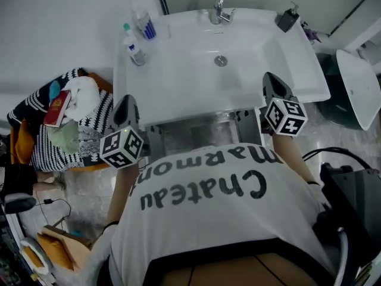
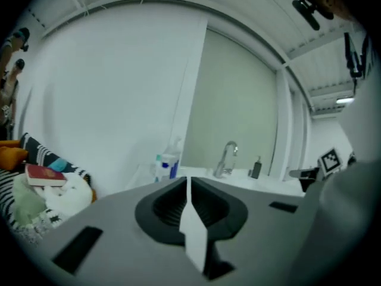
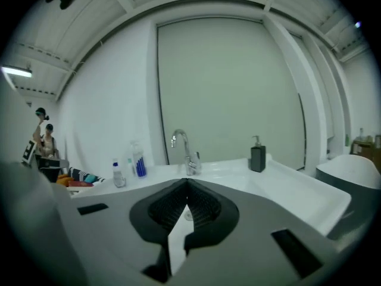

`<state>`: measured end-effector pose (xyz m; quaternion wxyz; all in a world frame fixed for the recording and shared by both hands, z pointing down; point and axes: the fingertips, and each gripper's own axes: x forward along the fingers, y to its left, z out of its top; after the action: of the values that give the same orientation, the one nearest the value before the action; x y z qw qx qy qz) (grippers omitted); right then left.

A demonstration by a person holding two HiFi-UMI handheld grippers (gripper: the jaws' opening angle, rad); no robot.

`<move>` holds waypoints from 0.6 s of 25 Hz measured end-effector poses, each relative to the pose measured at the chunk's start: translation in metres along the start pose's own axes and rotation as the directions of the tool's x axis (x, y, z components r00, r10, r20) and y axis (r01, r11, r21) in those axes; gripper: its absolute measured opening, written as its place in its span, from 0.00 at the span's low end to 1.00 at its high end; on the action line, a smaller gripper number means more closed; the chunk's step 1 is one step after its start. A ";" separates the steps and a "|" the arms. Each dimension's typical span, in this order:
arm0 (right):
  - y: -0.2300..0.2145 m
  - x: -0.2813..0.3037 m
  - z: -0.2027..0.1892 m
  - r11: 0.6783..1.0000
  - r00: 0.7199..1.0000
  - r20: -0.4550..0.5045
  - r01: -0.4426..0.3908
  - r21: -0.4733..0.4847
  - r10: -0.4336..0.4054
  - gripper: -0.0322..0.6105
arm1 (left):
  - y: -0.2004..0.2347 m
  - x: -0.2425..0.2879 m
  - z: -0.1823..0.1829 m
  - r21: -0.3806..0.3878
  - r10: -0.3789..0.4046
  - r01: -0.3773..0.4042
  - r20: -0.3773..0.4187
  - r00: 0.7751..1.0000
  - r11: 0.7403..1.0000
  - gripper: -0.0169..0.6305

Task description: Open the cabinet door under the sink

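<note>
The white ceramic sink (image 1: 178, 82) stands against a white wall, with a pale grey-green panel (image 3: 226, 94) rising behind its curved chrome tap (image 1: 218, 8). On the back rim of the sink, to the right of the tap, is a black square soap dispenser (image 1: 287, 19). On the left back corner of the sink are a clear bottle with a dark blue label (image 1: 144, 25) and a small clear bottle with a green cap (image 1: 136, 49). The basin is dry and bare, with a round metal drain (image 1: 221, 61) in its middle. The grey cabinet under the sink (image 1: 196, 130) shows only as a strip just below the front rim, and I cannot tell how its door stands. The left gripper (image 1: 126, 103) is raised at the left front corner of the sink; in the left gripper view its jaws meet at the tips and have hold of nothing. The right gripper (image 1: 271, 79) is at the right front corner, its jaws also pressed together and empty. Left of the sink lies a black-and-white striped cloth heap (image 1: 41, 142) with a red booklet (image 1: 58, 109) on top. Right of the sink is a white rounded fixture (image 1: 357, 88). The pale stone floor (image 1: 83, 189) shows beside the sink.
</note>
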<state>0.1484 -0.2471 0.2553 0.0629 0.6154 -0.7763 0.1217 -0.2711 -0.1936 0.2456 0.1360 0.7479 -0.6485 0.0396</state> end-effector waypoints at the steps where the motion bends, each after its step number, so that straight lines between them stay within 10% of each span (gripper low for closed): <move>1: 0.015 0.006 0.006 0.999 0.999 0.003 -0.041 -0.019 0.041 0.07 | -0.018 0.004 0.007 0.006 -0.049 0.049 0.009 0.999 0.999 0.07; 15: 0.147 0.006 0.004 0.905 0.902 -0.077 -0.425 0.013 0.424 0.07 | -0.121 0.006 0.004 -0.170 -0.402 0.396 0.003 0.916 0.902 0.07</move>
<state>0.0046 -0.2225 0.2363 0.0665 0.4262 -0.8888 0.1547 -0.1522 -0.1852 0.2252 0.2138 0.8500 -0.4804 -0.0315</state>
